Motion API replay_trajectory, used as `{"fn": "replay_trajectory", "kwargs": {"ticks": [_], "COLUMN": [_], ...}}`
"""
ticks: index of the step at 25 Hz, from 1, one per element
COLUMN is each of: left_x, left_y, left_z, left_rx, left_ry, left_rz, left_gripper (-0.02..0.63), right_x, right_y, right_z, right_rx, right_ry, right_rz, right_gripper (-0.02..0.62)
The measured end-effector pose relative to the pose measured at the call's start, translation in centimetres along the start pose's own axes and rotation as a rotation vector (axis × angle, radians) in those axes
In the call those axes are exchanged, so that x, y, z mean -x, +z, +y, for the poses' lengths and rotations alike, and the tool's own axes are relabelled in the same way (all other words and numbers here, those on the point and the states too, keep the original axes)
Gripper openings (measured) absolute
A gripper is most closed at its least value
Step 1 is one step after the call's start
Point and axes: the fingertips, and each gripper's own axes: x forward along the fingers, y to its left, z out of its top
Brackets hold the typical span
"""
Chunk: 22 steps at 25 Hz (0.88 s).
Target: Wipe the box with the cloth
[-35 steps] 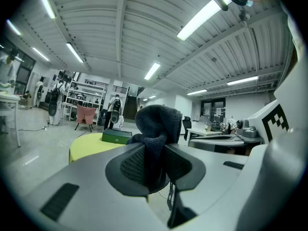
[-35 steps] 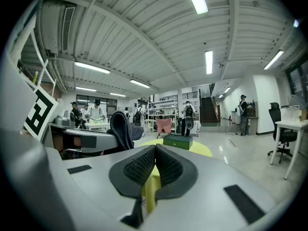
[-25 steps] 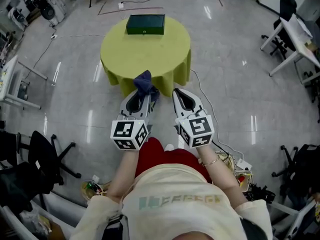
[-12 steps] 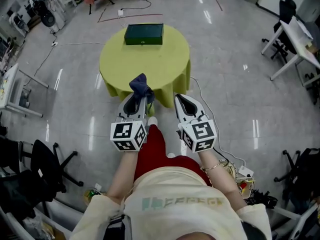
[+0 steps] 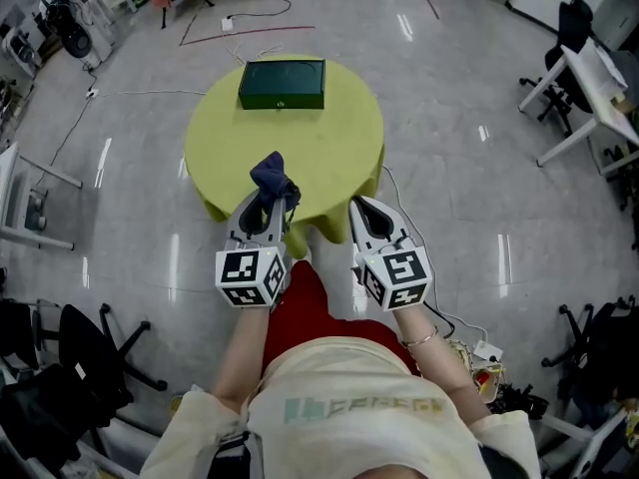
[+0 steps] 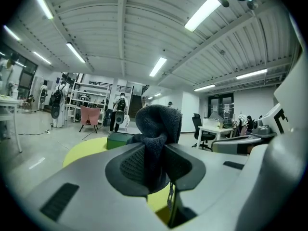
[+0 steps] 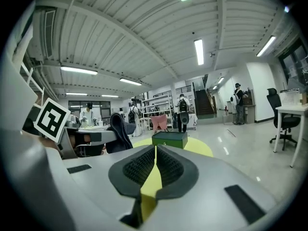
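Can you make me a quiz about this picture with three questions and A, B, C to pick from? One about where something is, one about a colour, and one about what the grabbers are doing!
1. Where is the box?
A) on the far side of the round table
B) on the floor
C) on a chair

2. What colour is the table?
A) red
B) yellow-green
C) white

3. What is the left hand-held gripper doing?
A) hanging open and empty
B) shut on the dark blue cloth
C) gripping the box

Answers:
1 A: the head view shows the box lying near the table's far edge.
2 B: the table is yellow-green all over.
3 B: the left gripper view shows the cloth pinched between its jaws. The right hand-held gripper is shut on nothing.
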Motion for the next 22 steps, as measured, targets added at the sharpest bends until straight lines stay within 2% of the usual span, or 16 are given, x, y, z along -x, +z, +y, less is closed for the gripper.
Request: {"fn": "replay_trajectory", "kwargs": {"ticks": [10,22], "left_x": [-10.1,-19.4], "left_y": [1.5,2.8], "left_z": [8.8,15.8], "left_rx": [0.012,0.030], "left_ry": [-0.029,-0.110], "left_rz": [0.068,0.114], "left_gripper": [0.094,0.094], "right_x": [-13.9,-24.8], "right_y": [1.3,3.0], "right_z": [-1.8,-3.8], "right_rx": [-0.038,-0.043], "right_ry": [-0.025,-0.114], "right_rz": [0.065,0.116], "right_gripper": [0.038,0.040]}}
